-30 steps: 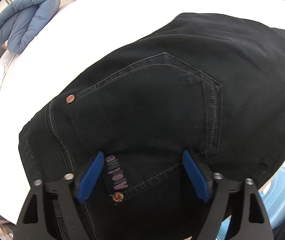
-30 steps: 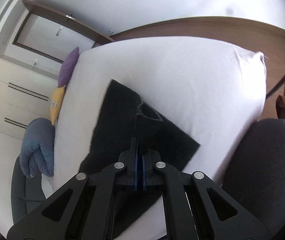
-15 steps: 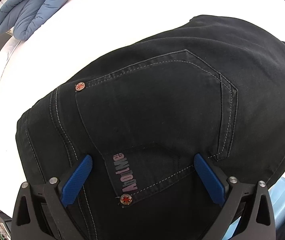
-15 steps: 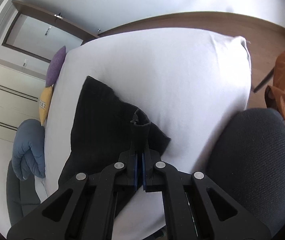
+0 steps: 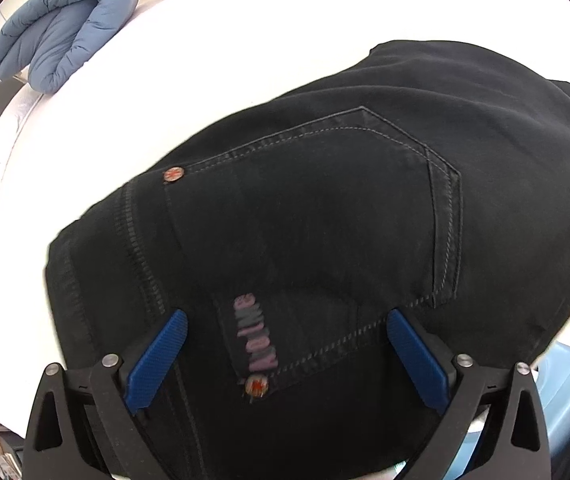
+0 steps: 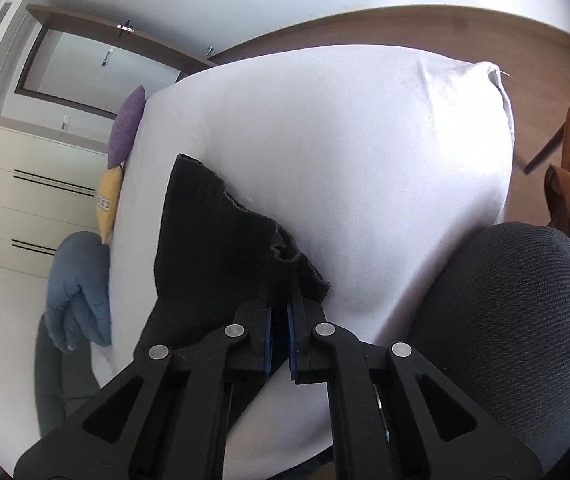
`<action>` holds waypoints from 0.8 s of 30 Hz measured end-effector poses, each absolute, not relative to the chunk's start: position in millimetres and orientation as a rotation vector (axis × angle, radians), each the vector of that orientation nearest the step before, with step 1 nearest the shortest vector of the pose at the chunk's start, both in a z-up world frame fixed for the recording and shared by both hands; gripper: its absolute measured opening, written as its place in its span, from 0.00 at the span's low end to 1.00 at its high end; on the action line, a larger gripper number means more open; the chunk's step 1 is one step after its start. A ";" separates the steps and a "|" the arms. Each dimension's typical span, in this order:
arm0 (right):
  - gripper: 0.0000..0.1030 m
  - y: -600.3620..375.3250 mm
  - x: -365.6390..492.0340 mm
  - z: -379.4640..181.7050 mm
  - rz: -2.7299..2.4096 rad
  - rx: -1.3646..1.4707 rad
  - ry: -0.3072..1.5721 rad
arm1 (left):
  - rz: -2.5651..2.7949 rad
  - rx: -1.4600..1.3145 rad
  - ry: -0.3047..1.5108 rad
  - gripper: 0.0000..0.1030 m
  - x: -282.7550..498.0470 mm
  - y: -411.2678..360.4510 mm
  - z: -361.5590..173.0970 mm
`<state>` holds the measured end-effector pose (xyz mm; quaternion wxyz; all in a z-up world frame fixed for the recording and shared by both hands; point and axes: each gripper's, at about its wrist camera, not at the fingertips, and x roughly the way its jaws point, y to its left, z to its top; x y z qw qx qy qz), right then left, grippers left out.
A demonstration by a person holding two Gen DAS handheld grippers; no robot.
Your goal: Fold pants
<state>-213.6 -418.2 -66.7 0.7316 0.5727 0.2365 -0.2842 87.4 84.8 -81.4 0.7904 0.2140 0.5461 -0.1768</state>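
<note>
Nearest the left camera, the left gripper (image 5: 285,354) hangs spread wide over the seat of the black jeans (image 5: 345,220), its blue pads (image 5: 157,354) on either side of the back pocket (image 5: 313,216) and its lettered label (image 5: 255,336), grasping nothing. Whether the pads touch the denim cannot be told. In the right wrist view the right gripper (image 6: 279,338) is clenched on a bunched corner of the jeans (image 6: 221,256), a thin gap showing between its blue pads. The jeans lie on the white bed (image 6: 365,152), near its close edge, beside a dark mesh chair (image 6: 517,320). Farther off lie a folded blue quilt (image 5: 61,36), a purple and a yellow cushion (image 6: 125,128), and cream drawers (image 6: 25,184).

The risk, as I judge it: the right grip holds only a small pinch of thick denim, so a hard pull could slip it free and drop the fold crooked. With the left gripper released, nothing pins the seat, and the whole garment could drag toward the bed's edge.

Against half a second ago, the left gripper has drawn back slightly, the pocket sitting higher in view, jaws as wide as then. The right gripper has carried its corner nearer the bed's edge, and the lifted cloth now stands shorter above the pads.
</note>
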 end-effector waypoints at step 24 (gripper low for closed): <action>0.10 -192.9 -0.4 -63.6 -0.111 0.268 1.256 | -0.675 0.399 1.100 0.83 31.3 -14.5 -89.5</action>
